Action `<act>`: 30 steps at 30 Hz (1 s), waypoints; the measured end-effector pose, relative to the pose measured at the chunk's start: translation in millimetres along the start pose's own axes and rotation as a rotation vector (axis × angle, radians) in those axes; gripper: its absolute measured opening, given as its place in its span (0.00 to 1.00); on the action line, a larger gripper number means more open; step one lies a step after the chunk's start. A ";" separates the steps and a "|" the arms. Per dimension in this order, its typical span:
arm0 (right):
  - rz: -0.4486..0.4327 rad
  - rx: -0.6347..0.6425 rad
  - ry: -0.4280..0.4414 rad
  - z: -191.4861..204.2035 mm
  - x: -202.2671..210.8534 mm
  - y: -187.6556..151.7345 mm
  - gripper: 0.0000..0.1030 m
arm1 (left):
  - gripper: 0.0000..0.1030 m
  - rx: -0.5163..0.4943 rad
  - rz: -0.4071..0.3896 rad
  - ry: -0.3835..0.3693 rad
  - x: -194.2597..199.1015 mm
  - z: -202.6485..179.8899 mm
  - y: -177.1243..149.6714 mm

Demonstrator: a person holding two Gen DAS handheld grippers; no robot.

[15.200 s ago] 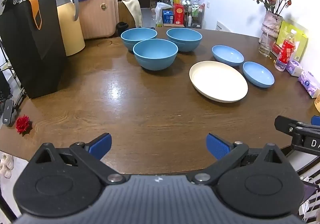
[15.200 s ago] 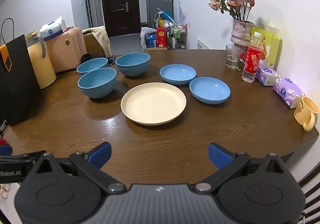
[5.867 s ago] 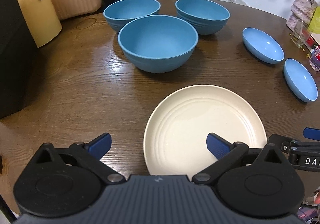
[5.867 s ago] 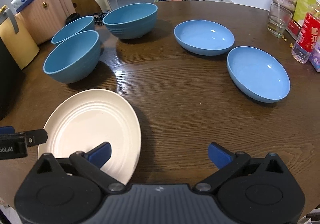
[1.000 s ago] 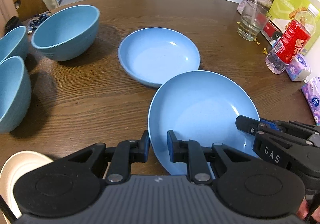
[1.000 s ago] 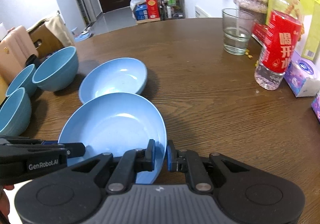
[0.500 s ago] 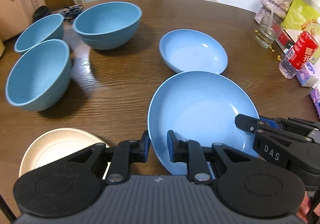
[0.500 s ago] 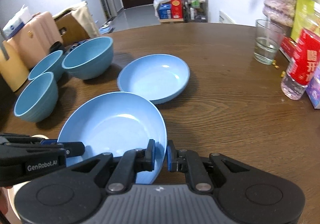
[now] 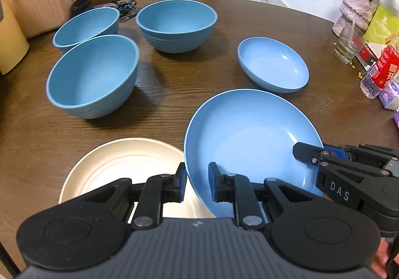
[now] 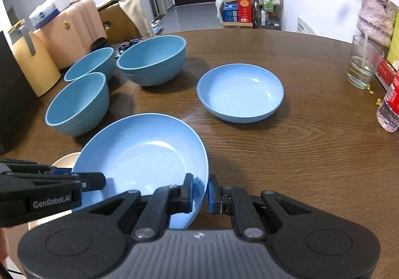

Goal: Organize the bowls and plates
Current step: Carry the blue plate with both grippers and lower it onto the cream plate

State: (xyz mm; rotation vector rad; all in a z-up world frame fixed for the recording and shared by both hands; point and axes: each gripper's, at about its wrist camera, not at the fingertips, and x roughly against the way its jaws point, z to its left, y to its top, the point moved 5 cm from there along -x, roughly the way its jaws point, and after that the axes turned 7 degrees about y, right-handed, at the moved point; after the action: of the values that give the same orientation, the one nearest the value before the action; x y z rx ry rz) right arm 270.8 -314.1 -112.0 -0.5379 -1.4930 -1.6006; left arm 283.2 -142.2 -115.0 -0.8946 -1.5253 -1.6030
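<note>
Carried leftward since a second ago, the shallow blue plate [image 9: 251,139] now overlaps the cream plate [image 9: 119,167], left gripper [image 9: 197,185] and right gripper [image 10: 199,191] both clamped on its rim

On my black right gripper [image 9: 309,158], reaching into the left wrist view, white letters are reading "DAS"; on my black left gripper [image 10: 99,182], showing in the right wrist view, white letters are reading "GenRobot.AI"; the clear plastic bottle with the red label [image 9: 380,74] is carrying large white Chinese characters, too distorted for me to be reading them.
</note>
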 end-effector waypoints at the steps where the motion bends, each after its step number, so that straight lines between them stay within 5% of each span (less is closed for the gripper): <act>1: 0.001 0.003 0.000 3.3 0.1 -0.8 0.11 | 0.18 0.000 0.000 0.000 0.9 4.0 -2.1; 30: 0.068 0.061 0.013 116.9 -15.4 -43.5 0.11 | 0.18 -0.005 0.044 0.017 11.7 103.8 -55.1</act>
State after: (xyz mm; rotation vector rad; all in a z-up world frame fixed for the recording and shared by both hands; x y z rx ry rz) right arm 216.2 -201.9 -127.1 -0.5369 -1.4931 -1.4992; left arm 229.1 -37.8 -126.2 -0.9085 -1.4804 -1.5793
